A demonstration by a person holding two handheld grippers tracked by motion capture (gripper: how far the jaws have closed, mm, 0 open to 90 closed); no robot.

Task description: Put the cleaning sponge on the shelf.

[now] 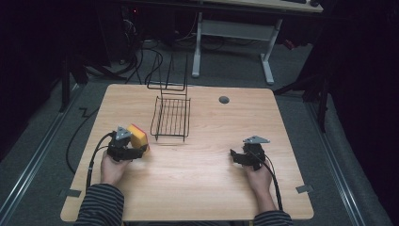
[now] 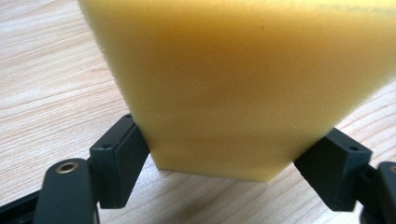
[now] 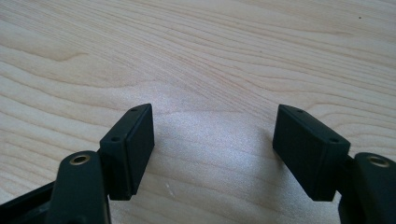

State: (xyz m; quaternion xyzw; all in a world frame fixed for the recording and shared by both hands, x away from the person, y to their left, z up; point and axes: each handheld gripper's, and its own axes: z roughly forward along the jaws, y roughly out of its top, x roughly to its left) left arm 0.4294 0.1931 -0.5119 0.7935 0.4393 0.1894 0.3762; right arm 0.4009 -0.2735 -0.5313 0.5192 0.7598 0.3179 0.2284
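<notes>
Left gripper [image 1: 136, 149]: held in the person's left hand [image 1: 112, 168] at the left side of the tabletop [image 1: 207, 188]; its fingers [image 2: 120, 158] are clamped on a yellow sponge, one pressing each side of the sponge's lower end.
Sponge [image 2: 243, 79]: yellow foam with a red-orange layer along one face in the high view — it sits between the left fingers, just above the wood, near the front left corner of the wire rack.
Right gripper [image 3: 215, 149]: held in the person's right hand [image 1: 258, 178] at the right side of the tabletop, well apart from the left one; its fingers [image 3: 130, 144] stand wide apart with bare wood grain between them — nothing is held.
Wire rack [image 1: 171, 116]: black wire, standing at the middle of the tabletop toward the far edge, with a tall upright back section.
Tabletop: light wood, with a small dark round cap [image 1: 224, 100] near the far edge, right of the rack.
Sleeves [image 1: 99, 205]: striped, entering from the bottom edge.
</notes>
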